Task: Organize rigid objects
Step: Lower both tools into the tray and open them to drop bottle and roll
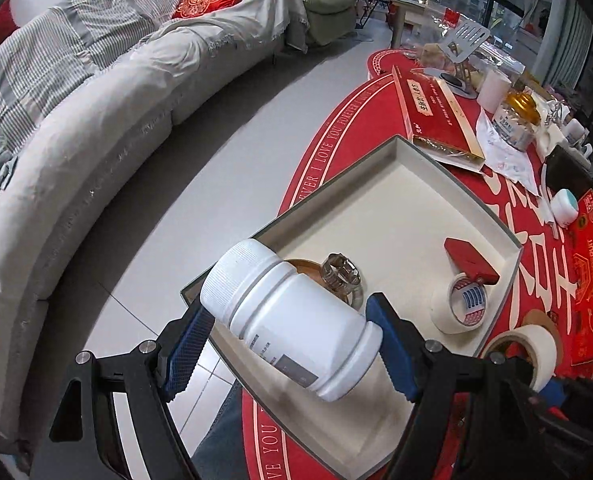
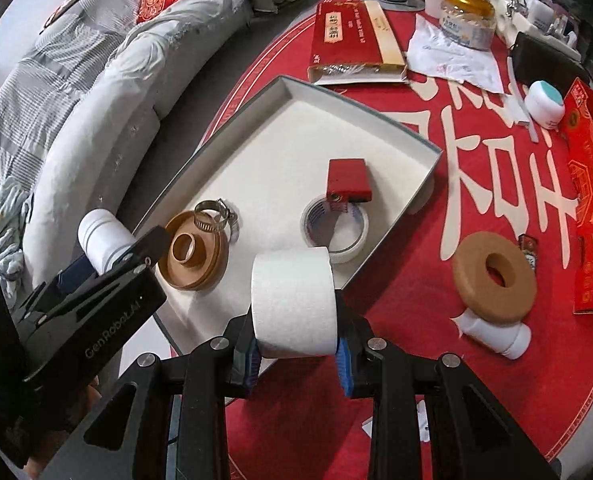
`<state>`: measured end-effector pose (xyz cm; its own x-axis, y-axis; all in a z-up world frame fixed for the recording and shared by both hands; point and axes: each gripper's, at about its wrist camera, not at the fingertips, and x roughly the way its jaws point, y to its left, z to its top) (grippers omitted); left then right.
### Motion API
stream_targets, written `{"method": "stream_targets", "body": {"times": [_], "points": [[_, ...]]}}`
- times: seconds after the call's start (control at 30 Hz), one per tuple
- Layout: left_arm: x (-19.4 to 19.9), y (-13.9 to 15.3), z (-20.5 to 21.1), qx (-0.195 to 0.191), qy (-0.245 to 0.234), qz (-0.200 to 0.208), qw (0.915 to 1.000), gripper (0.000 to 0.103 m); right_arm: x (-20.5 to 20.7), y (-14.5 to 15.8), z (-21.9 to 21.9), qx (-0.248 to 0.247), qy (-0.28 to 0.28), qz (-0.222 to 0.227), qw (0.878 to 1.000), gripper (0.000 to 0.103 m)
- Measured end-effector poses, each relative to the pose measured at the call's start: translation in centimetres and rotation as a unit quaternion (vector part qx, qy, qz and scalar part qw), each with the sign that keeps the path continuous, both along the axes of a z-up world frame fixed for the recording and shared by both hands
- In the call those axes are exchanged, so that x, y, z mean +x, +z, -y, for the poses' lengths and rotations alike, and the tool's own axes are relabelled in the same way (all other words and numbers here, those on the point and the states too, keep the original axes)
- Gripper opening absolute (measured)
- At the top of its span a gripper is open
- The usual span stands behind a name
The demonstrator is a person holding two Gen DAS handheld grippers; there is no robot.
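- Left hand-held gripper (image 1: 292,344): blue pads clamp a white plastic bottle (image 1: 292,316) end to end, lying sideways above the near corner of the shallow white tray (image 1: 456,184).
- Right hand-held gripper (image 2: 296,350): clenched on a white tape roll (image 2: 292,302), at the tray's near edge.
- Tray contents: brown disc (image 2: 194,256) carrying a metal hose clamp (image 2: 214,216), clear tape roll (image 2: 334,232), red box (image 2: 348,182).
- Worktop (image 2: 416,280), red cloth: brown ring (image 2: 496,276) lying on a white pipe fitting (image 2: 492,332), right of the tray.

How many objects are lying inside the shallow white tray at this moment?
4: a brown disc at the near left, a metal hose clamp on its rim, a tape roll near the right wall, a red block overlapping it.
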<state>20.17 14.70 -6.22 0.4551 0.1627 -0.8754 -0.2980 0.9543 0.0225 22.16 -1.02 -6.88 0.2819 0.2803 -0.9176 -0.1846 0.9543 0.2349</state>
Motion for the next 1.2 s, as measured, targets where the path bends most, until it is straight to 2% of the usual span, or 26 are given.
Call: {"method": "stream_targets", "body": {"times": [0.73,1.2], "points": [[1.0,-0.5,0.0,-0.004,-0.007,-0.005,1.0000,0.080,0.5,-1.0,-1.1,-0.007,0.006,-0.011,1.000,0.032],[3.0,-1.2,-0.1,0.002,-0.018,-0.007,0.9998,0.080,1.7,-1.8,-2.0,-0.009,0.011,-0.011,1.000,0.032]]}}
